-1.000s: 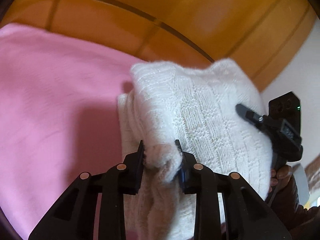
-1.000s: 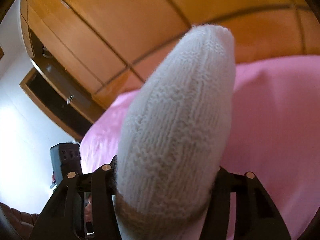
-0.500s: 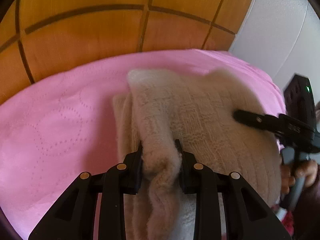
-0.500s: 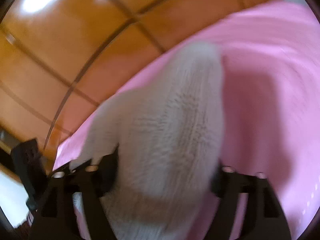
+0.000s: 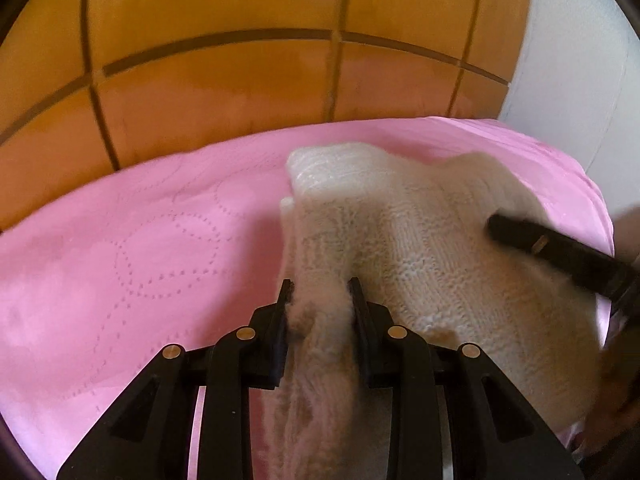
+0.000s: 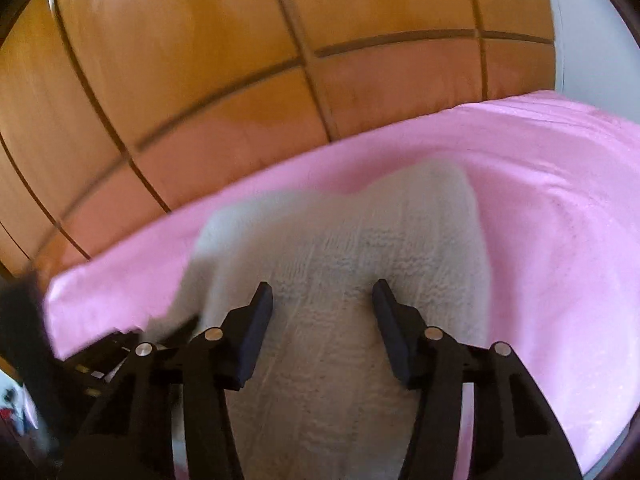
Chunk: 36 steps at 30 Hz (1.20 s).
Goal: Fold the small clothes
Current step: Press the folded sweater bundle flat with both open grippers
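A small white knitted garment [image 5: 420, 248] lies bunched on a pink quilted bedcover [image 5: 132, 256]. My left gripper [image 5: 320, 292] is shut on a fold of its near edge. In the right wrist view the garment [image 6: 340, 264] runs between the fingers of my right gripper [image 6: 323, 296], whose jaws stand apart around the knit. One right finger [image 5: 532, 240] shows in the left wrist view, resting on the garment's right side.
An orange wooden panelled wall [image 5: 248, 64] rises behind the bed. A white wall [image 5: 572, 72] stands at the right. The bedcover's right corner [image 5: 580, 184] drops off near it.
Both grippers have swung down with the garment from held high to low over the bedcover. The right jaws have opened from their wide clamp on the knit.
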Motion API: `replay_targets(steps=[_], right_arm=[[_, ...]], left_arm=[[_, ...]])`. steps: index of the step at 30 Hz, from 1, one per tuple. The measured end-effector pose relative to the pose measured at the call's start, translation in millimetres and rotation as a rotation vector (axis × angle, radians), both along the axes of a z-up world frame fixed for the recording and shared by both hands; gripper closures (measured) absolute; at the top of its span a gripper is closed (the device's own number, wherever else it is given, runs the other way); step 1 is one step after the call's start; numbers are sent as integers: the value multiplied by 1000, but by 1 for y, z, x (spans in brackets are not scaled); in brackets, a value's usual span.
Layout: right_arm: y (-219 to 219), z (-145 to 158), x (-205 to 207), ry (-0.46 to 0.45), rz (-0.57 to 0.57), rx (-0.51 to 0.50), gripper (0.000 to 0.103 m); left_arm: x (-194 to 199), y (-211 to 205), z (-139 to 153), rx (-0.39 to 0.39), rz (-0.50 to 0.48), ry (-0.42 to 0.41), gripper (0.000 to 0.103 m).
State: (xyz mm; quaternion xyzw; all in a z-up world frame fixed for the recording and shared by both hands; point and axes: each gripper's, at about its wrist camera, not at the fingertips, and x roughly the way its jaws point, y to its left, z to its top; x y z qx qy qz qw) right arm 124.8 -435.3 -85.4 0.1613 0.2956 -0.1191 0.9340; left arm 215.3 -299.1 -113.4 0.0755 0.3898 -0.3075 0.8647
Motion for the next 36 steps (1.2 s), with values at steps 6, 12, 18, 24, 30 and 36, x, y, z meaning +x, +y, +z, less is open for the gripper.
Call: replay_targets(steps=[6,12,18,24,30,36], right_arm=[[1,3,-13,-32,-7,-25,48],[17,14,-56,-44,23,-52,47],[40,-15,-66,18,-13,-144,47],[46,-5,-64,23,-37,-143,39],[56,-7,-78,52,-51,-125,25],[66,-11,-90,65,-61,-128,25]], left_arm=[[9,9,1,-18,65,49,49],[-4,23,3,-36,89,27,43],[-12,25,1,-31,110,12,43],[-28,34,12,-21,118,-16,43],[-46,48,19,-17,126,-46,43],[-61,63,26,-31,141,-69,43]])
